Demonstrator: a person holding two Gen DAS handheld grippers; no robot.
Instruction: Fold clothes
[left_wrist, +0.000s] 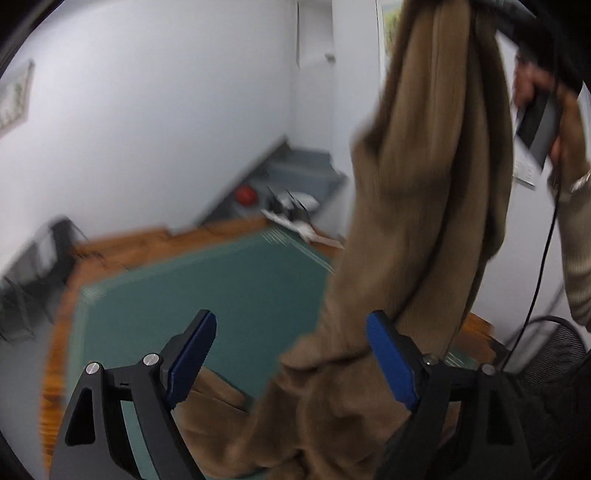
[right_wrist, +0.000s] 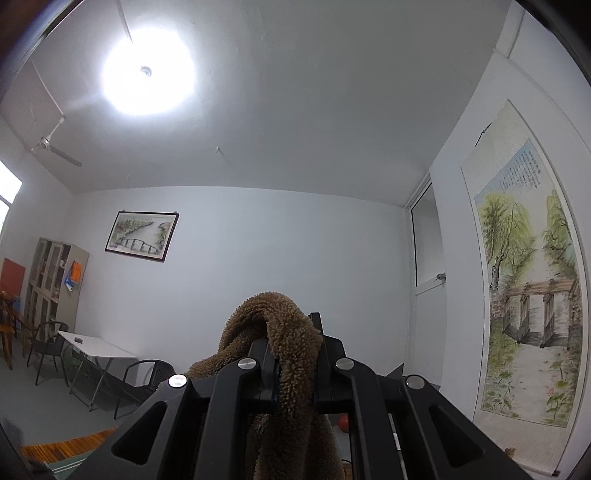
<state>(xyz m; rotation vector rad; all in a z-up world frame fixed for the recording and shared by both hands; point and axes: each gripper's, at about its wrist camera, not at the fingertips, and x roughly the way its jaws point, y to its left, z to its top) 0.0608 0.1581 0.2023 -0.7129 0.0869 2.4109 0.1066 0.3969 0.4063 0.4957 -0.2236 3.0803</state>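
1. My right gripper (right_wrist: 291, 354) pinches the brown fleece garment (right_wrist: 288, 369) at lower centre.
2. My left gripper (left_wrist: 291, 354) stands spread; the garment (left_wrist: 424, 184) hangs at frame right above the green mat (left_wrist: 221, 288).

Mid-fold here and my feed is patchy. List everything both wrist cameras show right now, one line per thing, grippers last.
brown garment: 1, brown fleece, hanging from the right gripper down past the left one
green mat: 1, teal green, on the wooden table
wooden table: 1, orange-brown, under the mat
red ball: 1, red, on the floor by the far wall
framed picture: 1, landscape, on the far wall
hanging scroll: 1, painted trees, on the right wall
ceiling lamp: 1, bright white, overhead
white folding table: 1, white, left of the room
left gripper: 1, black with blue pads, open, garment against one pad
right gripper: 1, black, shut on the garment, raised
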